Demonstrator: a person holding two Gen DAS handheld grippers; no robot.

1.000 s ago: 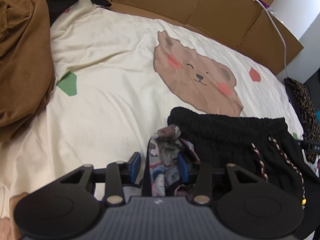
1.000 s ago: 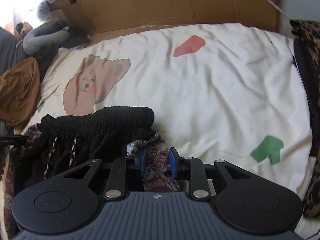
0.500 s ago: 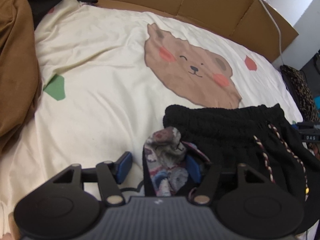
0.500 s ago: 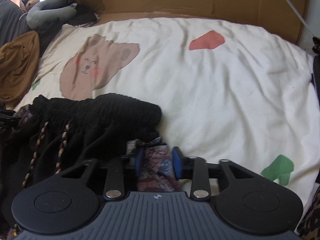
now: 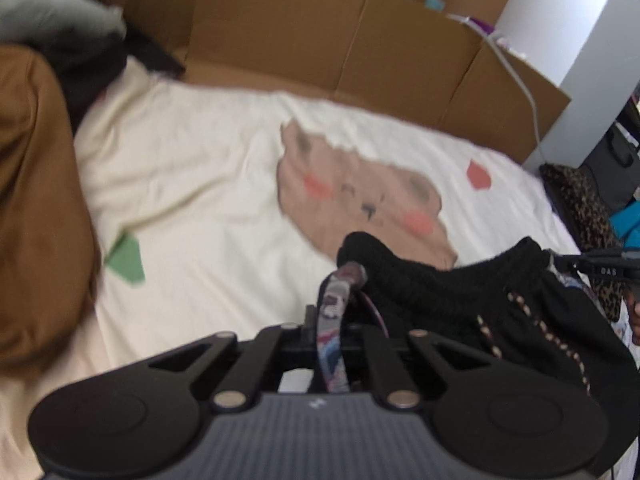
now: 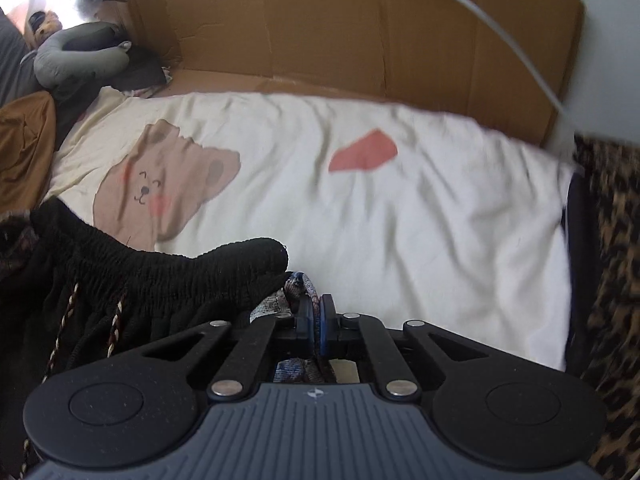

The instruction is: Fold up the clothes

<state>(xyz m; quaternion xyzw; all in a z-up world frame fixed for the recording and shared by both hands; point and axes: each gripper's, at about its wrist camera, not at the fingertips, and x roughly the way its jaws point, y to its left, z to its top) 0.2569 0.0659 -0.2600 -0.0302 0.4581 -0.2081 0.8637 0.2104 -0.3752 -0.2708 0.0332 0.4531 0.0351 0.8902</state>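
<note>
Black drawstring shorts [image 5: 460,300] with a patterned lining hang between my two grippers above the cream bear-print sheet [image 5: 224,208]. My left gripper [image 5: 330,320] is shut on the patterned lining at the shorts' left waist corner. My right gripper [image 6: 317,312] is shut on the lining at the right waist corner; the black elastic waistband [image 6: 160,268] sags to its left. The braided drawstrings [image 5: 536,336] dangle down the front. The lower part of the shorts is hidden below both views.
A brown garment [image 5: 36,208] lies heaped at the sheet's left edge. Cardboard panels [image 6: 360,36] line the far side. A grey neck pillow [image 6: 80,60] sits far left, leopard-print fabric [image 6: 616,240] on the right. A white cable [image 5: 524,88] runs over the cardboard.
Both grippers have closed on the lining at the waist corners and lifted. The shorts have risen off the sheet and the waistband now sags between the grippers.
</note>
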